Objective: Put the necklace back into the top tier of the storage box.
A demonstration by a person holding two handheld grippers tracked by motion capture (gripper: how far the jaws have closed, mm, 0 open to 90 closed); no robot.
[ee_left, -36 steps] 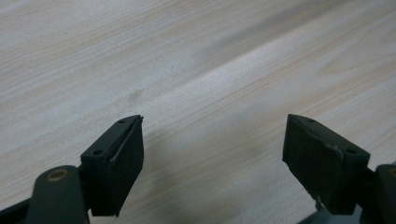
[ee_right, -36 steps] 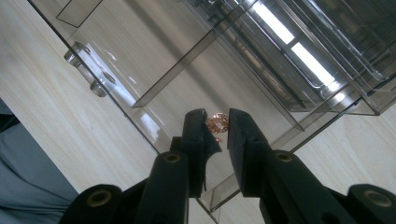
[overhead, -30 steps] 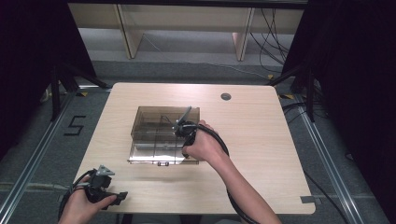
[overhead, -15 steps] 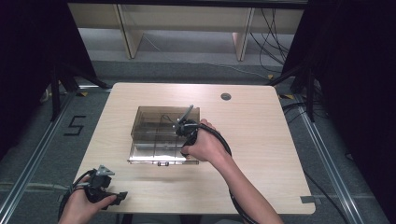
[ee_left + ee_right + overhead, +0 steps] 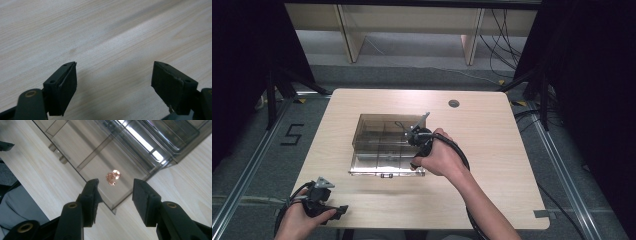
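A pale wood-grain tabletop (rounded corners, a small round grommet near its far edge) stands on grey carpet. The clear compartment box lies open mid-table, the right gripper over it, fingers parted around nothing. The left gripper, near the table's near-left corner, is spread wide.

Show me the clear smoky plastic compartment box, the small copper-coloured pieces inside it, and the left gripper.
Clear smoky plastic compartment box (image 5: 377, 172), high view, near rim.
Small copper-coloured pieces (image 5: 112, 177), right gripper view, cluster's middle.
Left gripper (image 5: 113, 86), left gripper view, between its fingertips.
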